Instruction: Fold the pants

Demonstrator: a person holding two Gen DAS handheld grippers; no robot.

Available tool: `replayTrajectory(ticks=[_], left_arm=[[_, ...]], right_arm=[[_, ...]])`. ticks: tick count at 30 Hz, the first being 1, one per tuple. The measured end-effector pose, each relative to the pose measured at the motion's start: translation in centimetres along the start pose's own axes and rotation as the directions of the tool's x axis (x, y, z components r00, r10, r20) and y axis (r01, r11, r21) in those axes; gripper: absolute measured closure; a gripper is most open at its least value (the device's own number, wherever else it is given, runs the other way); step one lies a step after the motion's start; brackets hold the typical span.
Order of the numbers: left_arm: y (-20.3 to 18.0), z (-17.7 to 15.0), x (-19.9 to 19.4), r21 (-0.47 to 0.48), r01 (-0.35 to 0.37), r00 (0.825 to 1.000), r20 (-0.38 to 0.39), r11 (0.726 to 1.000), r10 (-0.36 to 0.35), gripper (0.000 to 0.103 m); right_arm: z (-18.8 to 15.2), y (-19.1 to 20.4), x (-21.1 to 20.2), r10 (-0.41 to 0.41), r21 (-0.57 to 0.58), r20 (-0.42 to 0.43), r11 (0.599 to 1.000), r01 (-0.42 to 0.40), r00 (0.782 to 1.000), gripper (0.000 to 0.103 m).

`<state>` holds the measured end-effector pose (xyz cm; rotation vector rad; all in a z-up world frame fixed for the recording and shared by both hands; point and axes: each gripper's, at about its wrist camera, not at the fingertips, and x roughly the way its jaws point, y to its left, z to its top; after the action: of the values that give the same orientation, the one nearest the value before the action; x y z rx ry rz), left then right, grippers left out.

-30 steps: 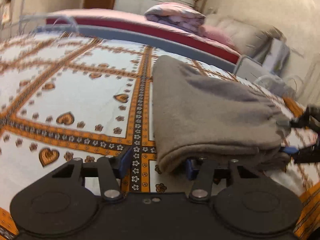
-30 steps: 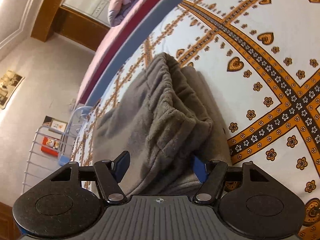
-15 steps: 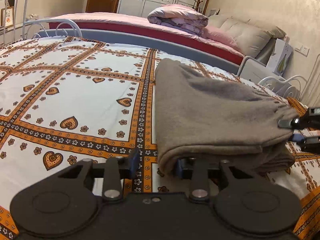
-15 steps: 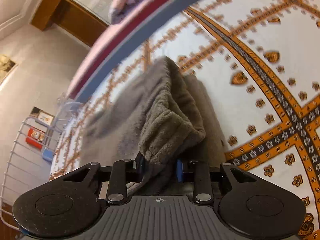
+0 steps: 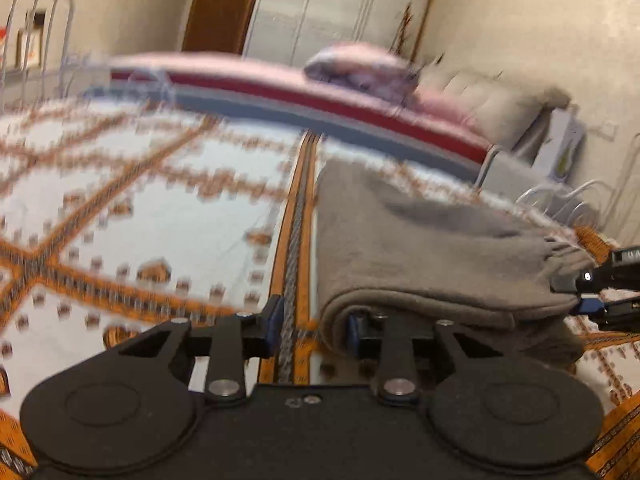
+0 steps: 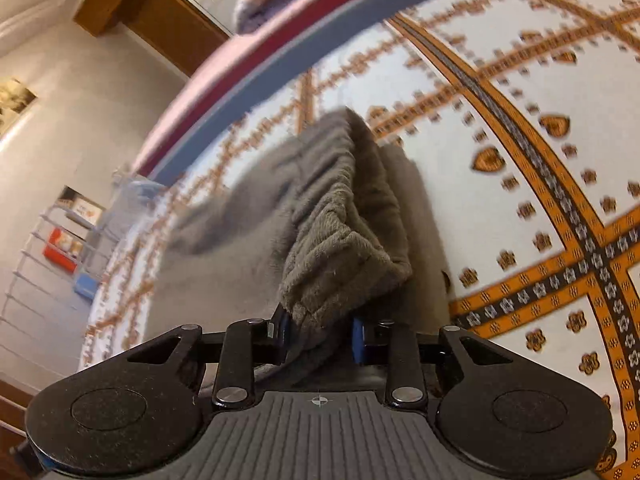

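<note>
Your right hand-held gripper (image 6: 318, 330) pinches the waistband of the pants (image 6: 248, 248); your left hand-held gripper (image 5: 314, 326) is spread at the fold. Next, I think, lay it flat.

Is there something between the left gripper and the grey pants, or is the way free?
Nothing visible stands between them. The left gripper sits at the folded edge of the pants; its right finger touches or slips under the fold, and only the patterned bedsheet shows between its fingers.
</note>
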<state>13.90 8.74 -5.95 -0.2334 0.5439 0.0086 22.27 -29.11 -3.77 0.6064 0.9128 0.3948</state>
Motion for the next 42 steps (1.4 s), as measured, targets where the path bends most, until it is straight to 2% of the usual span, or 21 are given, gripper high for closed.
replayTrajectory(ticks=[2, 4, 7, 10, 12, 15, 18, 20, 23, 25, 27, 29, 31, 32, 33, 34, 35, 37, 39, 41, 42], left_arm=[[0.2, -0.2, 0.9, 0.020, -0.011, 0.999, -0.050, 1.000, 0.012, 0.075], [0.3, -1.1, 2.4, 0.033, -0.022, 0.992, -0.127, 0.999, 0.026, 0.070], [0.1, -0.9, 2.1, 0.031, -0.028, 0.995, -0.098, 0.999, 0.031, 0.069], [0.2, -0.8, 1.1, 0.001, -0.007, 0.997, -0.075, 1.000, 0.007, 0.069], [-0.1, -0.8, 0.4, 0.019, -0.007, 0.998, -0.058, 1.000, 0.008, 0.063], [-0.4, -0.8, 0.2, 0.049, -0.013, 0.999, -0.046, 0.999, 0.015, 0.056], [0.0, -0.7, 0.8, 0.028, -0.014, 0.998, -0.062, 1.000, 0.015, 0.050], [0.0, -0.6, 1.3, 0.013, 0.004, 0.997, -0.080, 1.000, -0.003, 0.055], [-0.1, -0.3, 2.4, 0.039, 0.011, 0.991, -0.131, 0.999, -0.006, 0.073], [-0.1, -0.2, 1.9, 0.026, -0.007, 0.996, -0.094, 1.000, 0.010, 0.078], [-0.3, -0.3, 1.0, 0.019, 0.004, 1.000, -0.016, 1.000, -0.004, 0.080], [-0.8, -0.4, 1.3, 0.051, -0.003, 1.000, -0.021, 0.999, 0.004, 0.080], [-0.9, -0.9, 2.4, 0.058, 0.000, 0.995, -0.096, 0.998, 0.006, 0.078], [-0.9, -1.2, 2.5, 0.056, -0.001, 0.995, -0.099, 0.998, 0.006, 0.077], [-0.8, -1.2, 2.4, 0.051, 0.000, 0.996, -0.090, 0.999, 0.005, 0.077], [-0.7, -1.1, 2.3, 0.041, 0.003, 0.996, -0.092, 0.999, 0.001, 0.077], [-0.6, -1.0, 2.4, 0.040, 0.006, 0.995, -0.097, 0.999, -0.002, 0.077], [-0.3, -1.0, 2.2, 0.035, 0.008, 0.996, -0.090, 0.999, -0.005, 0.076], [-0.2, -1.1, 1.8, 0.031, 0.007, 0.998, -0.067, 0.999, -0.005, 0.076], [-0.1, -1.3, 2.4, 0.037, 0.006, 0.995, -0.098, 0.999, -0.002, 0.074], [-0.1, -1.3, 2.3, 0.036, 0.008, 0.995, -0.098, 0.999, -0.005, 0.074]], right_arm=[[0.1, 0.4, -1.1, 0.053, -0.013, 0.049, 0.999, -0.053, 0.997, 0.073], [0.1, 0.5, -1.3, 0.060, -0.047, 0.072, 0.997, -0.056, 0.996, 0.073], [-0.1, -1.1, 1.8, -0.078, -0.004, -0.050, 0.997, 0.078, 0.996, 0.073], [0.2, -1.1, 1.3, -0.041, 0.055, -0.024, 0.998, 0.042, 0.999, 0.069], [0.1, -1.3, 0.7, -0.010, 0.109, -0.012, 0.994, 0.011, 1.000, 0.056], [0.6, -1.9, -0.1, 0.018, 0.148, 0.035, 0.989, -0.023, 0.999, 0.055], [1.4, -2.5, 0.6, 0.021, 0.175, 0.014, 0.984, -0.023, 1.000, 0.051], [1.7, -3.1, 1.3, 0.023, 0.197, 0.005, 0.980, -0.023, 1.000, 0.051], [2.2, -1.7, 1.4, -0.015, 0.099, 0.011, 0.995, 0.014, 1.000, 0.065], [2.4, 0.2, 0.0, 0.043, -0.002, 0.077, 0.999, -0.043, 0.996, 0.067], [2.6, 2.0, -2.0, 0.132, -0.087, 0.162, 0.989, -0.119, 0.978, 0.067], [2.7, 2.2, -2.7, 0.156, -0.120, 0.210, 0.984, -0.133, 0.965, 0.067], [2.8, 0.4, -0.9, 0.039, -0.040, 0.149, 0.999, -0.033, 0.988, 0.067], [2.7, -1.4, 0.9, -0.037, 0.042, 0.052, 0.999, 0.035, 0.998, 0.067], [2.4, -3.2, 2.5, -0.062, 0.129, -0.040, 0.989, 0.067, 0.997, 0.067], [2.2, -4.2, 2.3, -0.024, 0.203, -0.016, 0.979, 0.027, 1.000, 0.067], [2.6, -4.0, 1.8, 0.009, 0.209, 0.013, 0.978, -0.011, 1.000, 0.066], [2.7, -2.6, 1.5, -0.013, 0.116, 0.011, 0.993, 0.012, 1.000, 0.066], [2.3, -2.6, 1.5, -0.021, 0.121, 0.004, 0.992, 0.021, 1.000, 0.066], [2.4, -2.5, 0.9, 0.007, 0.117, 0.030, 0.993, -0.011, 1.000, 0.066], [2.4, -2.5, 1.0, -0.009, 0.091, 0.021, 0.996, 0.007, 1.000, 0.066]])
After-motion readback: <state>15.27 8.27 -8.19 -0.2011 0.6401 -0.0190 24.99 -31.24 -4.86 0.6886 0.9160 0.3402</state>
